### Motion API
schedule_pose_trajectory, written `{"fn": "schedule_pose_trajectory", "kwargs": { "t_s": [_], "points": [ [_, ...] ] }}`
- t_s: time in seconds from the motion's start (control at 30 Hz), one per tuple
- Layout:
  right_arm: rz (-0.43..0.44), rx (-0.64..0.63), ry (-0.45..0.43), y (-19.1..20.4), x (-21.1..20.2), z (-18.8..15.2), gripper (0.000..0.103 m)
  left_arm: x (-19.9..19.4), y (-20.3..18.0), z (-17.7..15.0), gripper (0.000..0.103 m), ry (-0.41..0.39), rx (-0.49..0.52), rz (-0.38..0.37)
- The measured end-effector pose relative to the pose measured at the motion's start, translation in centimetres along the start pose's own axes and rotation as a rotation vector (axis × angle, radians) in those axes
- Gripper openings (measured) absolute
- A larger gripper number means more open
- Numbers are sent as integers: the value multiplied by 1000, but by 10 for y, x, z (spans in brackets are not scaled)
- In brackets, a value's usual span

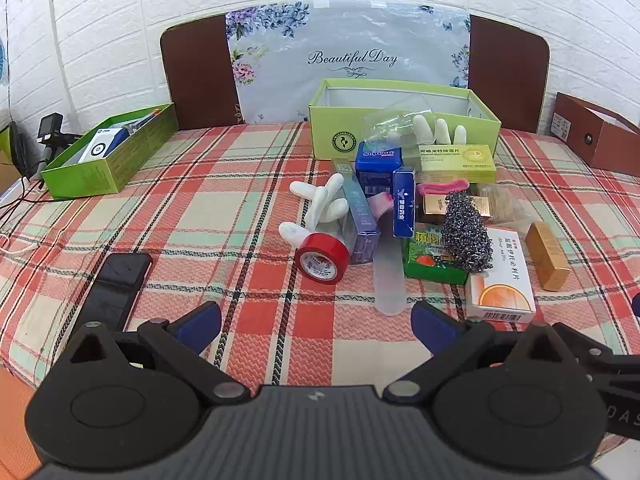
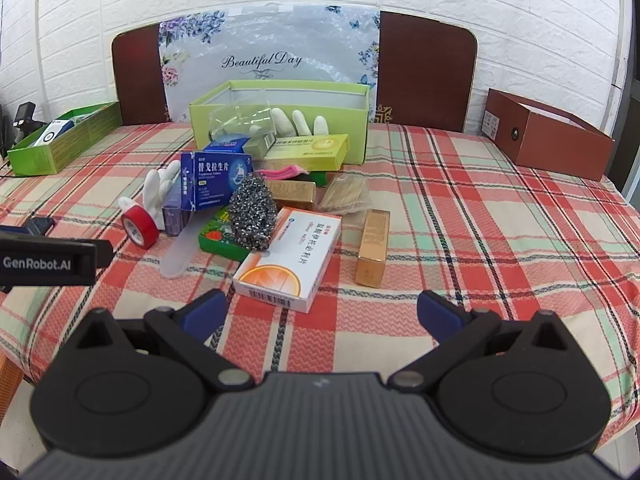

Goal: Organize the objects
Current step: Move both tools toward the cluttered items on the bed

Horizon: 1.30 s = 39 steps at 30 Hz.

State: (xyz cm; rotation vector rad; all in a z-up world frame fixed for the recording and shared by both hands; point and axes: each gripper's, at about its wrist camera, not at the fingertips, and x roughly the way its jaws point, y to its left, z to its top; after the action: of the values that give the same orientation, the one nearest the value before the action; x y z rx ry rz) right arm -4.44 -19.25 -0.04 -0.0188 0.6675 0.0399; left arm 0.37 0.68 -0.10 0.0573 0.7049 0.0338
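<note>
A heap of small things lies mid-table on the plaid cloth: a red tape roll (image 1: 322,259) (image 2: 140,226), white gloves (image 1: 324,204), blue medicine boxes (image 1: 403,202) (image 2: 214,178), a steel scourer (image 1: 468,232) (image 2: 253,212), a white-orange box (image 1: 502,282) (image 2: 290,258) and a gold box (image 1: 547,256) (image 2: 373,248). My left gripper (image 1: 316,322) hovers open just short of the tape roll and a frosted plastic strip (image 1: 388,276). My right gripper (image 2: 322,312) is open too, close in front of the white-orange box. Neither holds anything.
A light green box (image 1: 404,136) (image 2: 280,120) stands behind the heap. Another green box (image 1: 108,152) (image 2: 60,144) holding items sits far left, a brown box (image 1: 596,136) (image 2: 548,140) far right. A black phone (image 1: 116,284) lies near left. The left gripper's arm (image 2: 52,262) shows in the right wrist view.
</note>
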Motion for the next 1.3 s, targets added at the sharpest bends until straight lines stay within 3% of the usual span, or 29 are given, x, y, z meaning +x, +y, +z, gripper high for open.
{"fn": "schedule_pose_trajectory", "kwargs": {
  "t_s": [0.9, 1.3],
  "points": [
    [12, -15, 32, 5, 8, 0, 103, 13, 6, -1, 103, 39, -19, 9],
    [31, -1, 79, 6, 28, -4, 103, 34, 26, 9, 103, 37, -39, 3]
  ]
}}
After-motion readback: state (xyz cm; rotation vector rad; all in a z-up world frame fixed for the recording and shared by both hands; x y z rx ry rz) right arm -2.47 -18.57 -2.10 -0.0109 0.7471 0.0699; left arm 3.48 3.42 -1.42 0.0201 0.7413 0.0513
